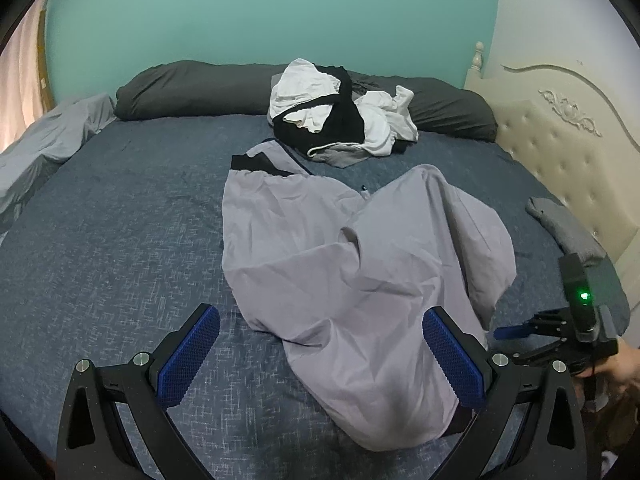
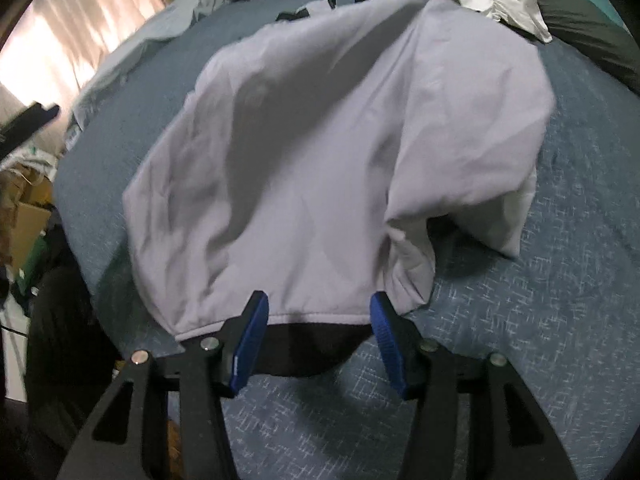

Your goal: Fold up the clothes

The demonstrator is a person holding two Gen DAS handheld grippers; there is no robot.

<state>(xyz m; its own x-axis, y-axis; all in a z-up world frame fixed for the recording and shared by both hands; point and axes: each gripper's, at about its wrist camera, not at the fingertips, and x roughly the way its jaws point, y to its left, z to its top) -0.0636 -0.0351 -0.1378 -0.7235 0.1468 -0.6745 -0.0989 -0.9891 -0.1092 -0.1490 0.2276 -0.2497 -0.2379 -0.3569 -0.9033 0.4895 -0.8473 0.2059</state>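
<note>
A pale grey garment (image 1: 340, 264) with black trim lies rumpled across the middle of the blue bed cover (image 1: 120, 248). My left gripper (image 1: 320, 360) is open just above the cover, and the garment's near end lies between its blue pads (image 1: 188, 360). In the right wrist view the same garment (image 2: 320, 160) fills the frame. My right gripper (image 2: 318, 340) is open at its near hem, with the black band (image 2: 312, 354) between the fingers. The right gripper (image 1: 532, 336) also shows at the right edge, held by a hand (image 1: 616, 364).
A heap of black and white clothes (image 1: 340, 116) sits at the back against a long dark grey pillow (image 1: 192, 88). A folded grey item (image 1: 560, 224) lies near the cream padded headboard (image 1: 560, 140). A light grey sheet (image 1: 48, 148) is bunched at the left; boxes (image 2: 24, 216) stand beside the bed.
</note>
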